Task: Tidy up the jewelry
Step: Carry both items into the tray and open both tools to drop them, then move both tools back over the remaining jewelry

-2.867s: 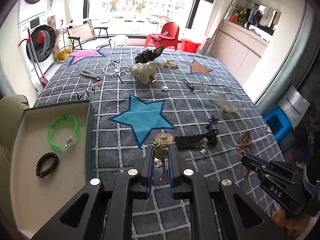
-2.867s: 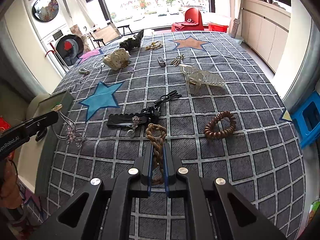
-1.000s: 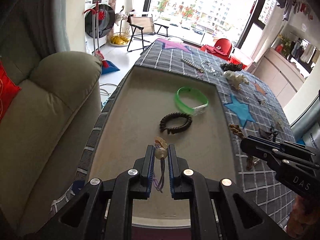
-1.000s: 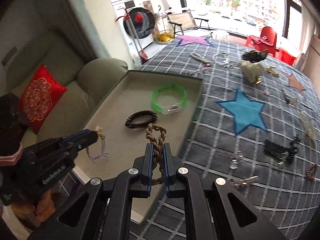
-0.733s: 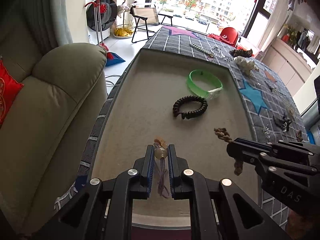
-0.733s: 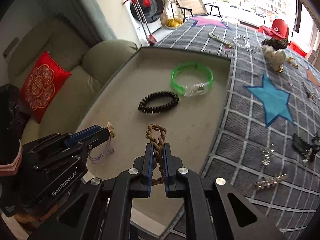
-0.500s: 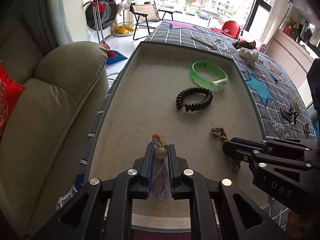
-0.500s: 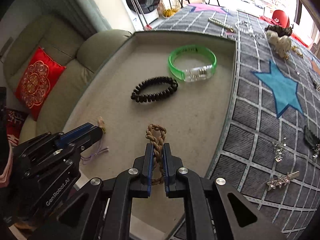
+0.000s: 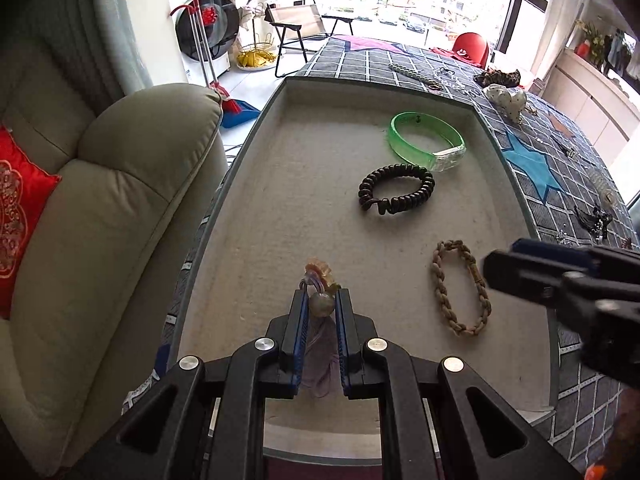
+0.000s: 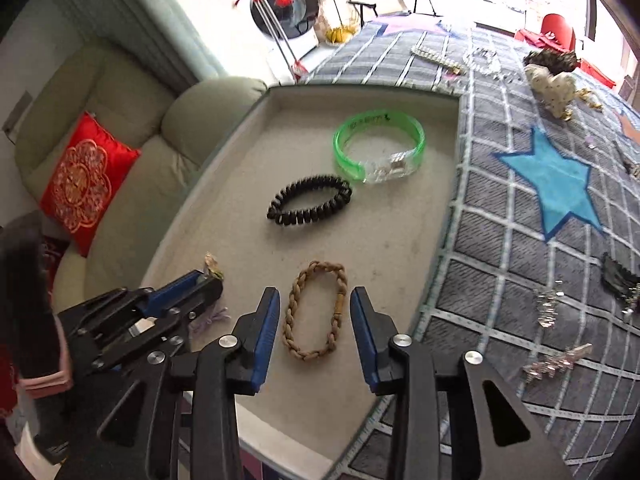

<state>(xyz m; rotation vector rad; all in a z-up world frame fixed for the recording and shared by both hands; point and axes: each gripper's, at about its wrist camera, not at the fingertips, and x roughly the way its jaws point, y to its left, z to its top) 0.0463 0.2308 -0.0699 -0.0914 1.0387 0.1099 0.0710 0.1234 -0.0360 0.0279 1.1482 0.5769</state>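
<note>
The left gripper (image 9: 321, 304) was seen with its jaws drawn in tight on a beaded charm bracelet (image 9: 320, 303), a pale round bead pinched between the blue pads and lilac cord trailing back between the fingers, low over the beige floor of the tray (image 9: 280, 216). The right gripper (image 10: 315, 320) was pictured with its jaws spread wide and nothing held, the braided tan bracelet (image 10: 316, 312) lying flat on the tray floor between and just ahead of the two blue pads, touching neither. In the left wrist view, the same braided tan bracelet (image 9: 460, 288) was shown to the right of the charm bracelet, just beside the tip of the right gripper (image 9: 516, 270). Farther into the tray from the braided bracelet, a black coiled hair tie (image 10: 310, 200) was laid, and beyond that a translucent green bangle (image 10: 378, 152) near the tray's far wall. The tray was set on a bed covered by a grey checked bedspread (image 10: 520, 240) bearing a blue star (image 10: 556, 180); silver hair clips (image 10: 556, 364) and other pieces were scattered over the bedspread to the right of the tray. To the tray's left, a beige sofa (image 9: 100, 220) with a red cushion (image 10: 86, 184) was visible.
</note>
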